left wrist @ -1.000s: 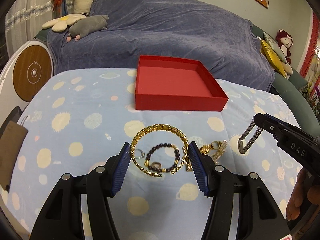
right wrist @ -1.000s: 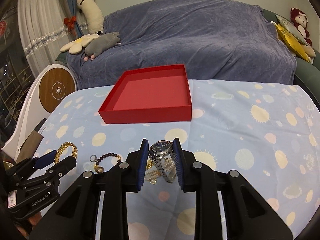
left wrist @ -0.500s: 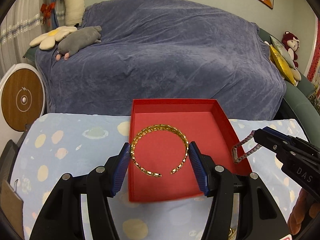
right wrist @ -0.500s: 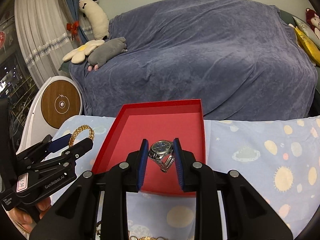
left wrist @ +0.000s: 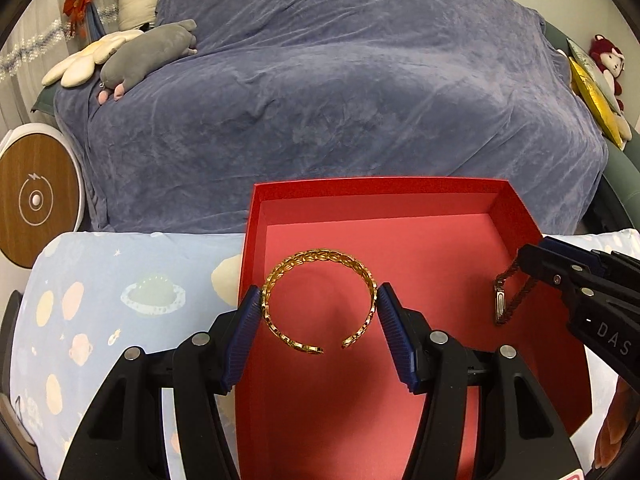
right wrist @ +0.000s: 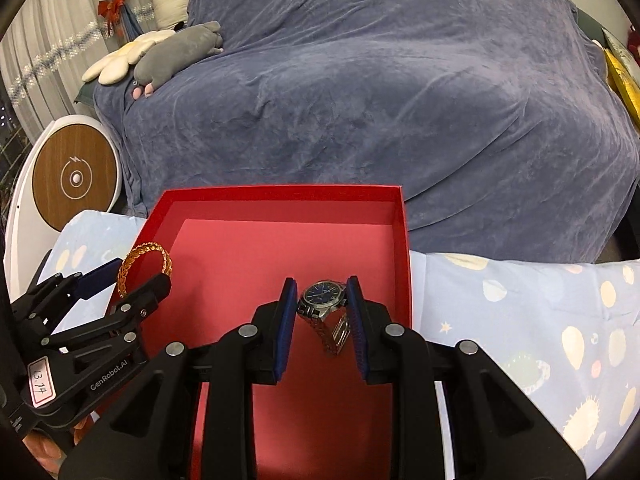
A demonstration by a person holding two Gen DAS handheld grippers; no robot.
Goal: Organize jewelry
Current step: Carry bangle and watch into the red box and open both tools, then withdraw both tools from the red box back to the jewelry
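Note:
A gold open bangle hangs between the blue pads of my left gripper, which is shut on it above the left half of the red box. My right gripper is shut on a silver watch with a blue dial, its metal band dangling over the right half of the red box. In the left wrist view the right gripper shows at the right with the watch edge-on. The right wrist view has the left gripper and bangle at its left.
The box floor holds nothing. It sits at the far edge of a table under a light blue cloth with planets. Beyond is a sofa under a blue-grey cover with plush toys. A round wood-faced device stands at the left.
Both grippers have carried the bangle and the watch forward from the jewelry pile on the cloth to over the red box. The rest of the pile has dropped out of view.

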